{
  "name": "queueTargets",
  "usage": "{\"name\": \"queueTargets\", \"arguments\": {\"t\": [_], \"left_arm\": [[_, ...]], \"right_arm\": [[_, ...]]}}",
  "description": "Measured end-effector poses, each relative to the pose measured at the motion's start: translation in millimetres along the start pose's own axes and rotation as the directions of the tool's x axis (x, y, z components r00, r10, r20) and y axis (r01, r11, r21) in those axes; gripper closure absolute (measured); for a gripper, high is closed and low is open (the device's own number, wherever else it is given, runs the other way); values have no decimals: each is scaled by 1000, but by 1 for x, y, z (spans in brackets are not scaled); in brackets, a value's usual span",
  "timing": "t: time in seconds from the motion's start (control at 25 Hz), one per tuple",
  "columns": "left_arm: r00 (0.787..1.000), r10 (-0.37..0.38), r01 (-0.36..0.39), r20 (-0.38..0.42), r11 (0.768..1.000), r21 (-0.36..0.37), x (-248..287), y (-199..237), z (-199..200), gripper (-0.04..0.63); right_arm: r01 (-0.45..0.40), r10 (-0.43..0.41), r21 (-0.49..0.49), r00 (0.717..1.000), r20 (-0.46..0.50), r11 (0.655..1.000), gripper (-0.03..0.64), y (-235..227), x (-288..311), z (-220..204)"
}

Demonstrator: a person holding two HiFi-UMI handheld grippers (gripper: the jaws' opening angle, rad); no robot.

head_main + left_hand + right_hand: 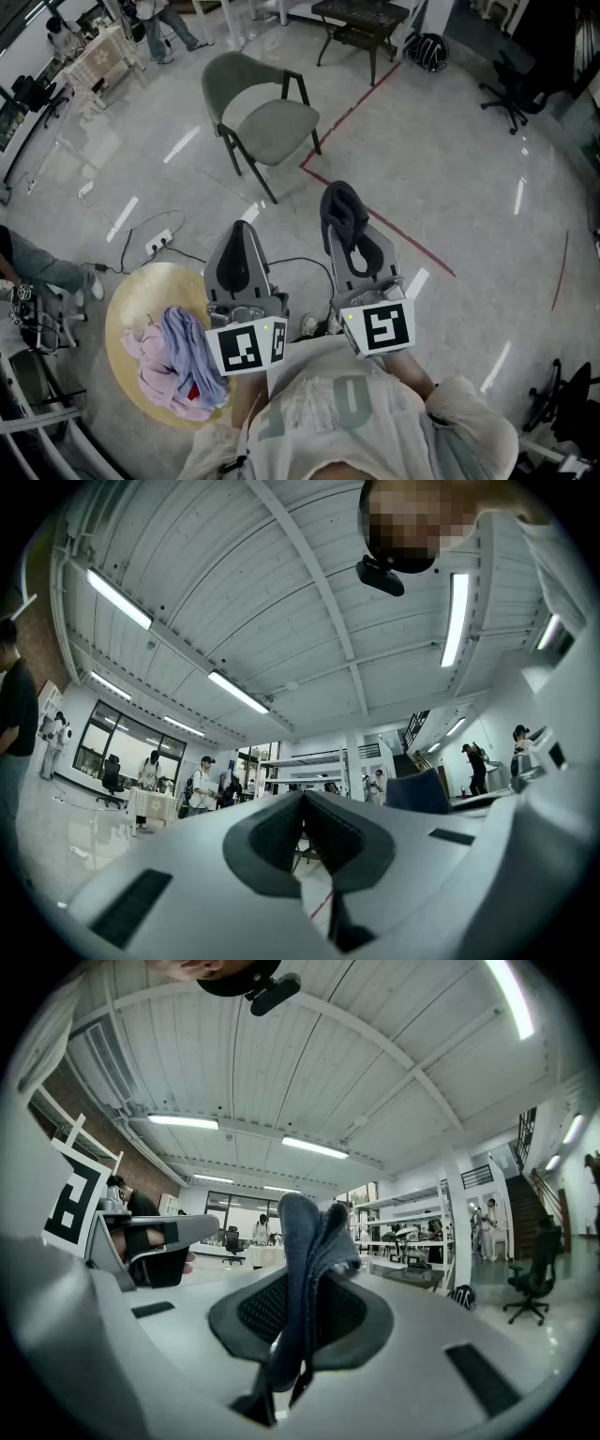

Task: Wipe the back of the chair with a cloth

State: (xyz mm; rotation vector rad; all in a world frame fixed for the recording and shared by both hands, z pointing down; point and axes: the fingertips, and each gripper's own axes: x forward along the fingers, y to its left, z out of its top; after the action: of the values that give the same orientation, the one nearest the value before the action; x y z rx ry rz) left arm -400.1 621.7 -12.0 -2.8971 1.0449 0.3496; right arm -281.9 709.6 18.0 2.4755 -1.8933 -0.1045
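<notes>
**Cloth Pinched, Chair Well Beyond**

The right claw (351, 239) pinches a dark blue cloth (339, 208). The left claw (242, 234) is pressed together with nothing in it. The green chair (267, 117) stands on the floor, far beyond both and well apart from the cloth.

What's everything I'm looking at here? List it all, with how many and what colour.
Chair: one, grey-green with dark legs, on the floor ahead.
Cloth: one, dark blue, clamped in the right gripper.
Round table: one, beige, lower left.
Cloth pile: at least two, pink and lilac-blue, on the round table.
Power strip: one, white, floor by the round table.
Tape line: one, red, across the floor.
Black table: one, far top.
Office chair: one, black, upper right.
Left gripper: one, grey, jaws shut, empty.
Right gripper: one, grey, shut on the cloth.
</notes>
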Motion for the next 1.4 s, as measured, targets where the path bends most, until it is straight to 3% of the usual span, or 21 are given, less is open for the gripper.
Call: {"name": "queueTargets", "arguments": {"t": [0.64,0.88,1.04,1.4], "left_arm": [[999,16,-16,-33,1000,10,4,-24,-9,578],[998,51,-48,-40,997,65,2,-33,-24,578],[994,105,-105,-14,994,16,7,-16,-19,579],[996,85,-85,-10,996,13,18,-27,-16,578]], "right_arm": [[39,-40,51,999,16,998,560,-40,-17,-8],[37,-36,55,999,-17,998,559,-63,-31,-34],[34,-33,35,999,-19,999,560,-72,-37,-35],[38,-38,23,999,-10,999,559,-83,-33,-28]]}}
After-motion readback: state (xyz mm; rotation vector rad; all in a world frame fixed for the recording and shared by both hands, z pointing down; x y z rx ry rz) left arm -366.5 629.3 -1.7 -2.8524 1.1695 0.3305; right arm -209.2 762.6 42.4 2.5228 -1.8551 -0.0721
